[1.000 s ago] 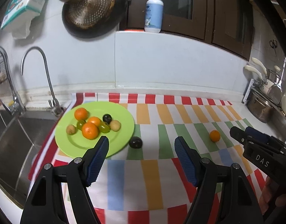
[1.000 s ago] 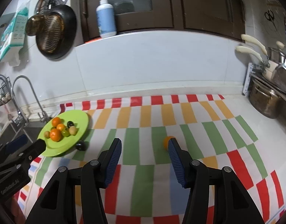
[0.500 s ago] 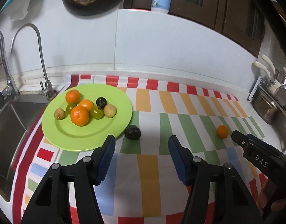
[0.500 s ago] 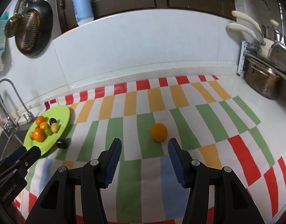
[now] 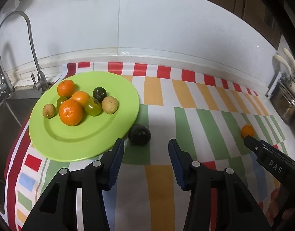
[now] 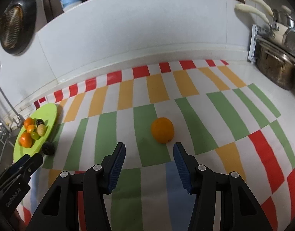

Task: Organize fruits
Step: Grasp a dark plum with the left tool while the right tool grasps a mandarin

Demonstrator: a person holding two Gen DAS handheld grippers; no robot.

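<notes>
**Both grippers spread wide, each facing a loose fruit**

The left gripper (image 5: 146, 154) hovers over the striped cloth (image 5: 186, 104) with its jaws wide apart and nothing between them. Just beyond its fingertips, at 12 o'clock, a dark plum (image 5: 139, 134) lies on the cloth, touching or nearly touching the rim of the green plate (image 5: 70, 144). The plate sits at 10 o'clock from that gripper, beside the faucet (image 5: 30, 44). It holds a cluster of fruit: three oranges (image 5: 70, 112), two green ones, two tan ones and one dark one.

The right gripper (image 6: 149, 156) is likewise parted and empty. A lone orange (image 6: 162, 130) rests on the cloth just ahead of its tips, at 12 to 1 o'clock, well apart from the plate, which shows at 9 o'clock in the right wrist view. A metal pot (image 6: 276, 71) stands off the cloth at 2 o'clock.
</notes>
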